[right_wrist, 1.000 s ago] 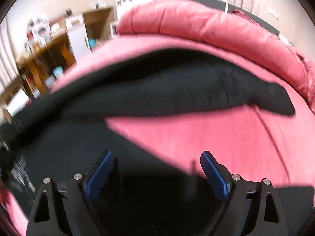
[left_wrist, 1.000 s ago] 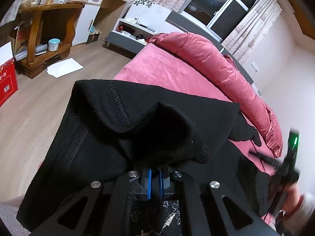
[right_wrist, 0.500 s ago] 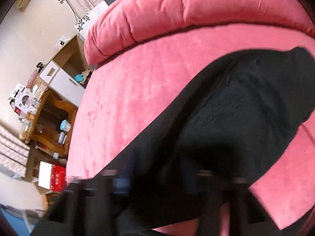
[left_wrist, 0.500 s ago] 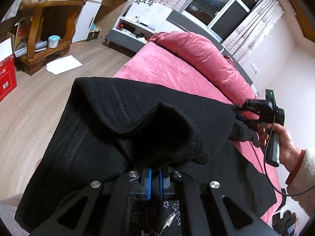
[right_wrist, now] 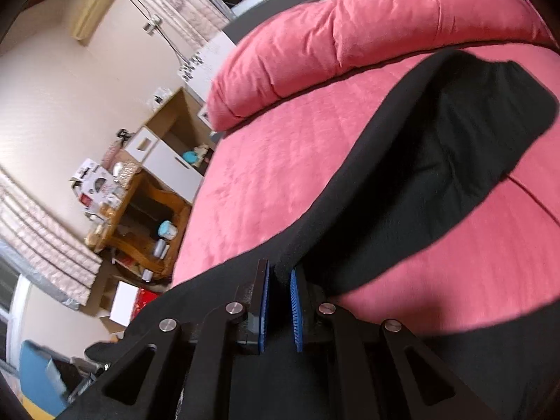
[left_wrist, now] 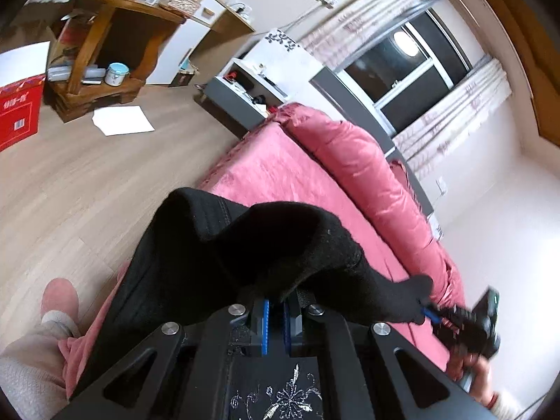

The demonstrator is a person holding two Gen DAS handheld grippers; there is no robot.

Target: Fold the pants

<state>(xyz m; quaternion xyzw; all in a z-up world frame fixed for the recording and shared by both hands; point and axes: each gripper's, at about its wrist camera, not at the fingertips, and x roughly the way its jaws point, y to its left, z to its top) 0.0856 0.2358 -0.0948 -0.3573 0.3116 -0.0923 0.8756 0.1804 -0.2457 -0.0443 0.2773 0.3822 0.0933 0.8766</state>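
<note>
Pinching black pants (left_wrist: 217,266) tight, left hand-held gripper (left_wrist: 275,315), right hand-held gripper (right_wrist: 279,301) closing on their edge, bed (right_wrist: 266,182) at twelve o'clock.

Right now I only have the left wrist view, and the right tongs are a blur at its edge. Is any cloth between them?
Observer: Yes. In the right wrist view a black edge of the pants sits between the blue pads of the right tongs, and the jaws are closing on it.
Operator: Where does that cloth run from there?
Observer: It stretches away from the tongs across the pink bed cover, and its far end lies on the cover, towards the rolled duvet.
</note>
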